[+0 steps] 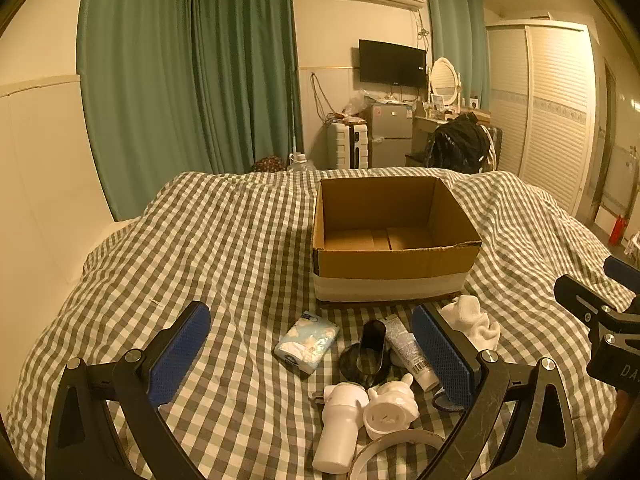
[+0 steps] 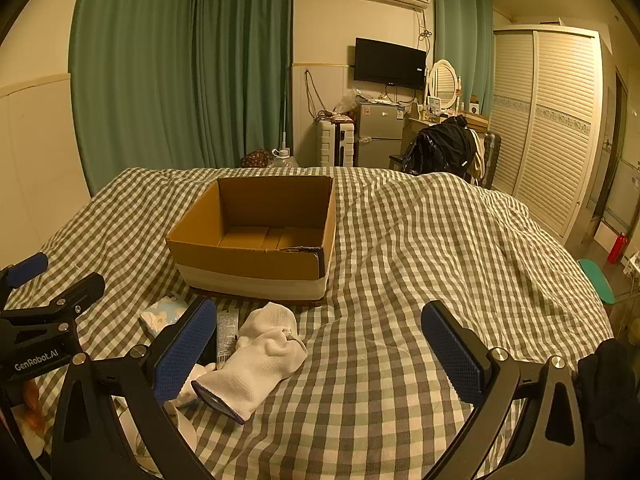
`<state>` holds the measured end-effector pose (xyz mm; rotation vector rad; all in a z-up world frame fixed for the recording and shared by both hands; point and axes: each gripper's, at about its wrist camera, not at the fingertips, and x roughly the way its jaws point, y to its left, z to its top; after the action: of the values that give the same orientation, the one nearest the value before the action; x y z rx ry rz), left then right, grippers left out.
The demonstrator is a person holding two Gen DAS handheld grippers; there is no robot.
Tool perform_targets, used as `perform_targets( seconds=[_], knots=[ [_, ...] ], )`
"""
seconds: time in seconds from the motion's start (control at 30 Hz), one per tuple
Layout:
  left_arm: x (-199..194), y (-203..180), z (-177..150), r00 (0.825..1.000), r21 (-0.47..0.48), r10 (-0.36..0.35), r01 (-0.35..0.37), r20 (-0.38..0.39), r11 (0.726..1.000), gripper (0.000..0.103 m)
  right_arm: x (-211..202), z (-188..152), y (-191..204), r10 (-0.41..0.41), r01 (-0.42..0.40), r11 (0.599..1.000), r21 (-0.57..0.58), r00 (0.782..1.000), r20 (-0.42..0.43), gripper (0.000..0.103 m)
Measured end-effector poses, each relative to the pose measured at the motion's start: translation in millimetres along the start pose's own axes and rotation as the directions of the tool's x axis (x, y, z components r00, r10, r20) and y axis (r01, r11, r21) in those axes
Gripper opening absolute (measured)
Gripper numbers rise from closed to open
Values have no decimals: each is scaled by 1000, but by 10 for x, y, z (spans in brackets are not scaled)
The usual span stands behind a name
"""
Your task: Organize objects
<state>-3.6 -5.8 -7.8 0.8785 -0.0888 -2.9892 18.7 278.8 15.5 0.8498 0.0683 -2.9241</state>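
Observation:
An empty cardboard box (image 1: 396, 240) (image 2: 256, 236) stands on the checkered bed cover. In front of it lies a small pile: a tissue pack (image 1: 306, 342) (image 2: 162, 314), a white tube (image 1: 410, 350) (image 2: 227, 334), a black curved piece (image 1: 370, 350), a white bottle (image 1: 338, 428), a white round plug-like item (image 1: 390, 410), a tape roll (image 1: 394, 452) and white gloves (image 1: 474, 322) (image 2: 260, 356). My left gripper (image 1: 316, 354) hangs open above the pile, nothing between its pads. My right gripper (image 2: 320, 350) is open too, over bare cover just right of the gloves.
The checkered bed cover (image 2: 420, 248) spreads wide to the right and left of the box. Beyond the bed's far edge stand green curtains (image 1: 188, 72), a suitcase (image 1: 346, 146), a small fridge (image 1: 390, 134), a chair with dark clothes (image 1: 460, 144) and a slatted wardrobe (image 1: 556, 100).

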Motion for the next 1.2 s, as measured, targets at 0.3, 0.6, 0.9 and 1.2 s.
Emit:
perform_targets(
  seconds=[0.3,0.6,0.9,1.2],
  knots=[
    [-17,32,16,1000,-19,8,-8,2,1000,103,4,-9,2,-1,1,1000,-5,1000,0,103],
    [0,8,-12,1000,-14,4,-4,-3,1000,103,18,-23,11,-1,1,1000,-6,1000,-1,103],
    [11,8,-26,1000,-21,-3,3,-5,1000,103,17,-40,18,3,-3,1000,-7,1000,-2,103],
    [17,-5,-47,1000,-18,0,0,-9,1000,103,29,-58,33,7,-7,1000,-11,1000,-4,103]
  ],
)
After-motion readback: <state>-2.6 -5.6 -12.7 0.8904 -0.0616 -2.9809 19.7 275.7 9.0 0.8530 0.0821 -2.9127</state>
